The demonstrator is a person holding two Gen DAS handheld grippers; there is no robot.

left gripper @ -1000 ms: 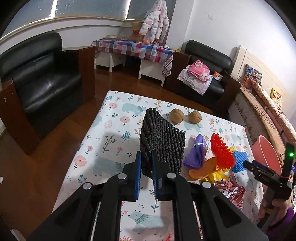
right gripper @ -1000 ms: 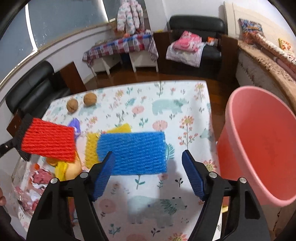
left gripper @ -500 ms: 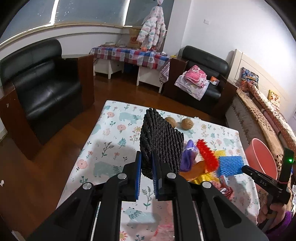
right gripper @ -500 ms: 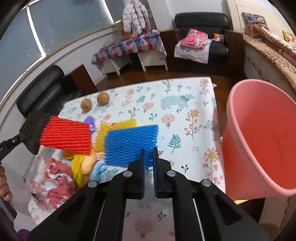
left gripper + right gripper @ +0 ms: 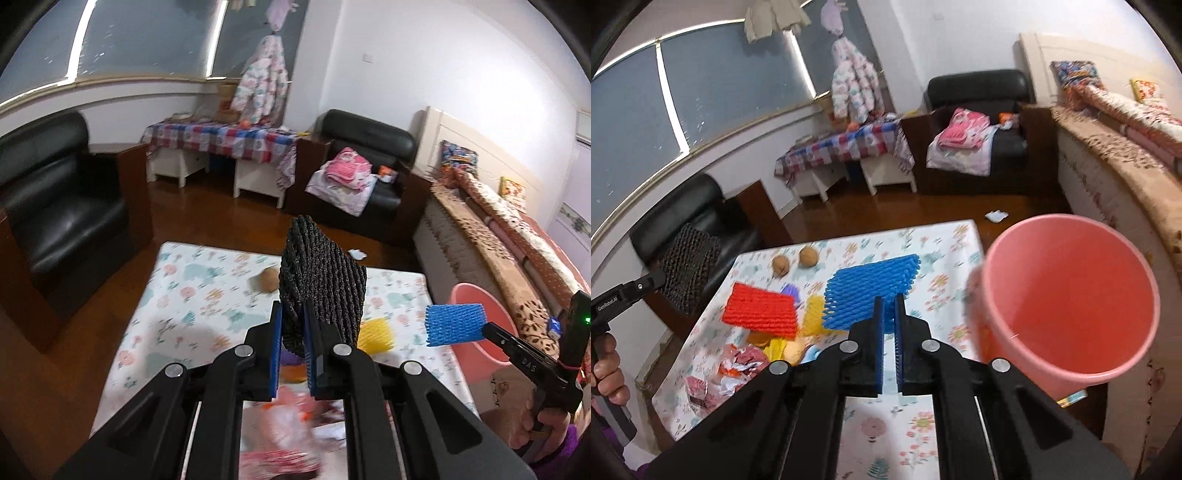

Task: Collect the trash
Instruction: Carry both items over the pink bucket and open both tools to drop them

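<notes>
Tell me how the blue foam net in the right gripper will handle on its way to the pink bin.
The blue net is probably very light: pinched at one edge by the right gripper, it juts out without drooping. Its open mesh looks springy, so it likely squashes under the fingers rather than slipping. Released over the pink bin, it may drift or bounce.
</notes>
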